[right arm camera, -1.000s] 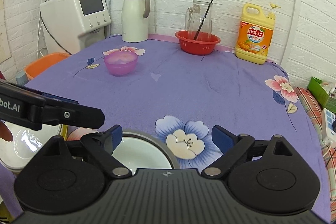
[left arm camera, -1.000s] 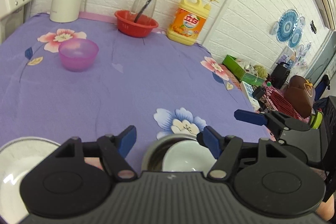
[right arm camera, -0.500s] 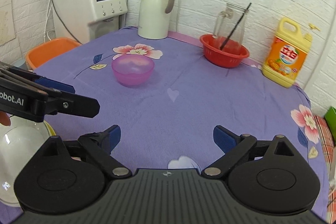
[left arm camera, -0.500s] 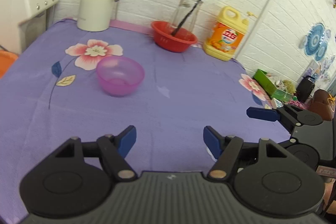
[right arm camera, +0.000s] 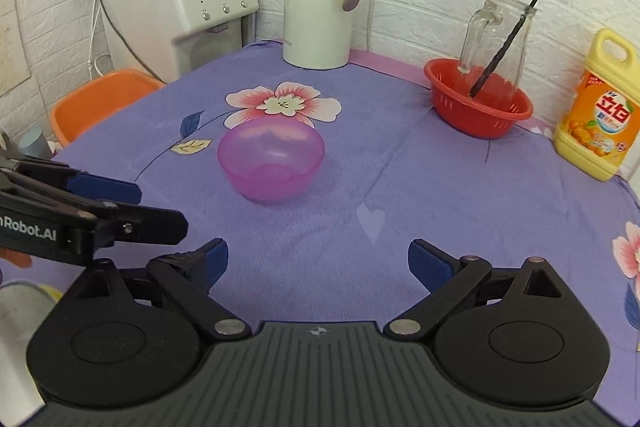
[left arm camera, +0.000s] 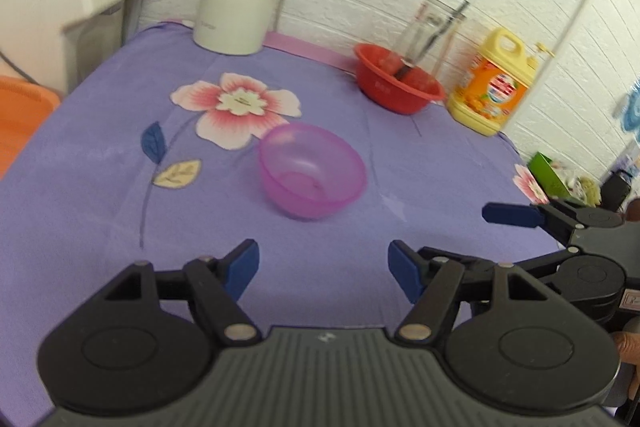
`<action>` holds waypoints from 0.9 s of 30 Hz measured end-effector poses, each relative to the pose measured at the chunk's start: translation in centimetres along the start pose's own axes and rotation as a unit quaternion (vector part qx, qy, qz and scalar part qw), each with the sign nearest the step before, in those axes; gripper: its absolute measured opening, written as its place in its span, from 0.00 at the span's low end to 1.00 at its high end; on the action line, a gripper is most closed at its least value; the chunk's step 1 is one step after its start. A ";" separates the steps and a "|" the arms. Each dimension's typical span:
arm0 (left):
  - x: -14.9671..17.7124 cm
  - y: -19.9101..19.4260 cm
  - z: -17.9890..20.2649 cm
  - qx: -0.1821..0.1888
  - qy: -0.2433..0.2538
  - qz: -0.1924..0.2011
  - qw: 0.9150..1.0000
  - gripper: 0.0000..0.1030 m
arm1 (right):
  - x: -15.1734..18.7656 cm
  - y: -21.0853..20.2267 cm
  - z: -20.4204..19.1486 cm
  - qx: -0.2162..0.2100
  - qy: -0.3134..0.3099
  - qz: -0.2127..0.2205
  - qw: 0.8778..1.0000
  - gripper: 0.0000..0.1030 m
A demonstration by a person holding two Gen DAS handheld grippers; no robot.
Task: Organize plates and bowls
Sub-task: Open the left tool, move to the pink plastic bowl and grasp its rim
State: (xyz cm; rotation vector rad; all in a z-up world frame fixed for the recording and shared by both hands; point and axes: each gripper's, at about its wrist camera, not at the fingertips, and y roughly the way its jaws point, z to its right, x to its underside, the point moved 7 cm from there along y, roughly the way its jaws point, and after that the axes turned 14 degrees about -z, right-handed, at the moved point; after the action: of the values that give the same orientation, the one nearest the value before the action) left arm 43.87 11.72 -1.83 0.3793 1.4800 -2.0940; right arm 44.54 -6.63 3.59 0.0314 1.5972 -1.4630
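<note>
You see one pink bowl (right arm camera: 271,166), one red basket (right arm camera: 478,107); both your grippers (left arm camera: 323,269) (right arm camera: 318,265) gape empty; a white dish (right arm camera: 18,339) is cut off.

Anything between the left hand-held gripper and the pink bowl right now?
Nothing: in the left wrist view only bare purple tablecloth lies between the open left hand-held gripper and the pink bowl.

White bowl (right arm camera: 16,311) cut off, btm-left
</note>
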 end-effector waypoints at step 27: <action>-7.8 10.0 -4.5 -0.082 -0.002 -0.020 0.996 0.69 | -6.5 12.3 1.6 -0.023 0.040 -0.051 0.998 1.00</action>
State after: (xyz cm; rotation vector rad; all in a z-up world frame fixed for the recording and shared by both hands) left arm 55.59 15.48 -7.21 0.2850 1.6556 -1.9835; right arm 56.24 -0.86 -1.57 -0.0195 1.7192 -1.5187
